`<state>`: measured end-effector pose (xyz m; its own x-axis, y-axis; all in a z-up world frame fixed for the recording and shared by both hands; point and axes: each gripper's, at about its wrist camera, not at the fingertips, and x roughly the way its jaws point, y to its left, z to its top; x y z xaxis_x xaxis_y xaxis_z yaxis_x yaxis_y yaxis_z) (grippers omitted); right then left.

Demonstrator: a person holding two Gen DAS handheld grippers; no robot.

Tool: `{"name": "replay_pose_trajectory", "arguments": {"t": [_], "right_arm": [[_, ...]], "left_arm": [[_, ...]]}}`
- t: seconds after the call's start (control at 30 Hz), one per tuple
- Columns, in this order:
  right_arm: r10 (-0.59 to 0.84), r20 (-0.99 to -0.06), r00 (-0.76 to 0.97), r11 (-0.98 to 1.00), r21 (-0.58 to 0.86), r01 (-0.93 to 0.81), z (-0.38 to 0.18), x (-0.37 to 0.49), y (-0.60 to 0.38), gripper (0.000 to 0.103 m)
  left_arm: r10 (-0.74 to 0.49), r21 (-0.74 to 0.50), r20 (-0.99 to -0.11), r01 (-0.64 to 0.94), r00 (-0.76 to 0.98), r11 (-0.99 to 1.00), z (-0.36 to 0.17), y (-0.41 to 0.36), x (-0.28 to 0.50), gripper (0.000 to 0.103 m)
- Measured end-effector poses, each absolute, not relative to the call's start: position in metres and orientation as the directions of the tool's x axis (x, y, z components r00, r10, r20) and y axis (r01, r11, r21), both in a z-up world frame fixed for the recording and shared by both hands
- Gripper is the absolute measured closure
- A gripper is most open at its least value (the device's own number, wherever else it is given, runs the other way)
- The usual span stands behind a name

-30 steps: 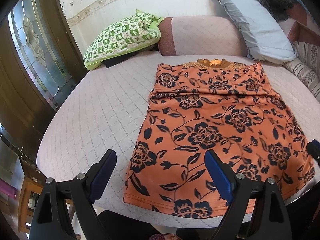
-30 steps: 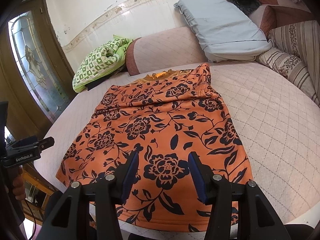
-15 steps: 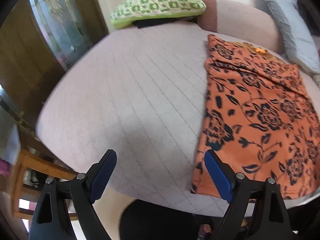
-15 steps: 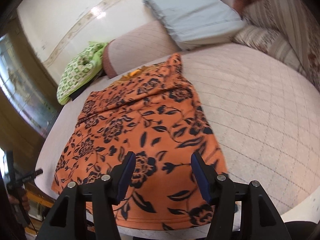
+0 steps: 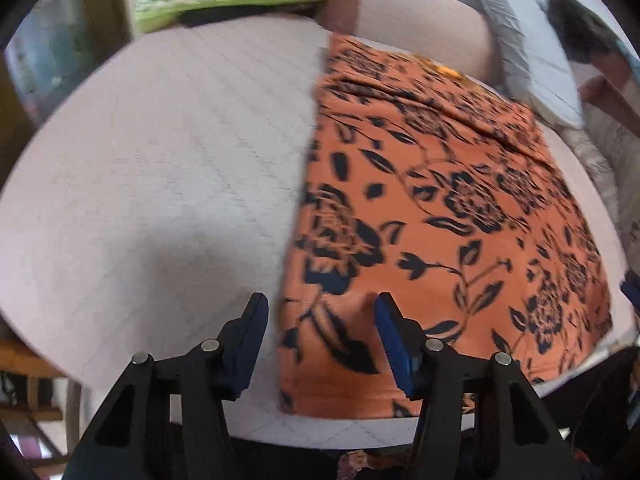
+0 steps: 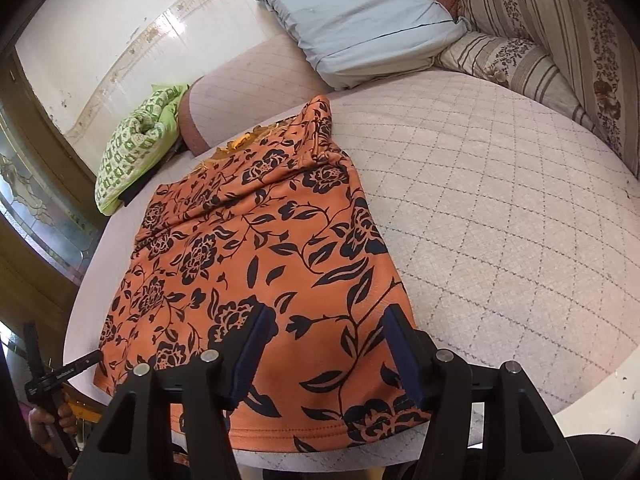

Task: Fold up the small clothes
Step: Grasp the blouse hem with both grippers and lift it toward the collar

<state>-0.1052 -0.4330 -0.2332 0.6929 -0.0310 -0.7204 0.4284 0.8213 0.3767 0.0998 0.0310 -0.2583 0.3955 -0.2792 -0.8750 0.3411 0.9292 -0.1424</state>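
Note:
An orange dress with black flowers (image 5: 432,208) lies flat on the pale quilted bed (image 5: 160,168), hem toward me. It also shows in the right wrist view (image 6: 256,248). My left gripper (image 5: 320,320) is open and hovers over the dress's near left hem corner, its jaws astride the left side edge. My right gripper (image 6: 326,336) is open over the near right hem corner, just above the cloth. Neither holds anything. The left view is blurred.
A green checked pillow (image 6: 132,148) and a grey pillow (image 6: 352,20) lie at the head of the bed. Striped pillows (image 6: 552,52) are at the right. A wooden door (image 6: 36,208) stands left. The bed edge (image 6: 560,400) is close under the grippers.
The left gripper has swung left then dropped toward the dress's left hem corner, its jaws narrower. The right gripper has moved down toward the right hem corner.

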Motion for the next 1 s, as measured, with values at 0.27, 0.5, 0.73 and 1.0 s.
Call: {"name": "replay_pose_trajectory", "arguments": {"t": [0.27, 0.5, 0.73, 1.0], "right_arm": [[0.059, -0.722, 0.689, 0.75, 0.488, 0.447, -0.232, -0.113, -0.475, 0.037], [0.139, -0.783, 0.606, 0.73, 0.494, 0.472, -0.265, -0.103, -0.492, 0.036], [0.087, -0.846, 0.526, 0.9, 0.293, 0.323, -0.274, -0.084, -0.438, 0.075], [0.18, -0.788, 0.589, 0.885, 0.391, 0.253, -0.236, -0.077, -0.432, 0.095]], "left_arm": [[-0.373, -0.204, -0.859, 0.435, 0.35, 0.877, -0.261, 0.02, 0.111, 0.085], [-0.403, -0.231, -0.849, 0.445, 0.343, 0.865, -0.261, 0.018, 0.113, 0.059], [-0.369, -0.156, -0.858, 0.503, 0.358, 0.85, -0.262, -0.001, 0.113, 0.091], [-0.476, -0.242, -0.812, 0.546, 0.338, 0.802, -0.222, 0.004, 0.125, 0.096]]}}
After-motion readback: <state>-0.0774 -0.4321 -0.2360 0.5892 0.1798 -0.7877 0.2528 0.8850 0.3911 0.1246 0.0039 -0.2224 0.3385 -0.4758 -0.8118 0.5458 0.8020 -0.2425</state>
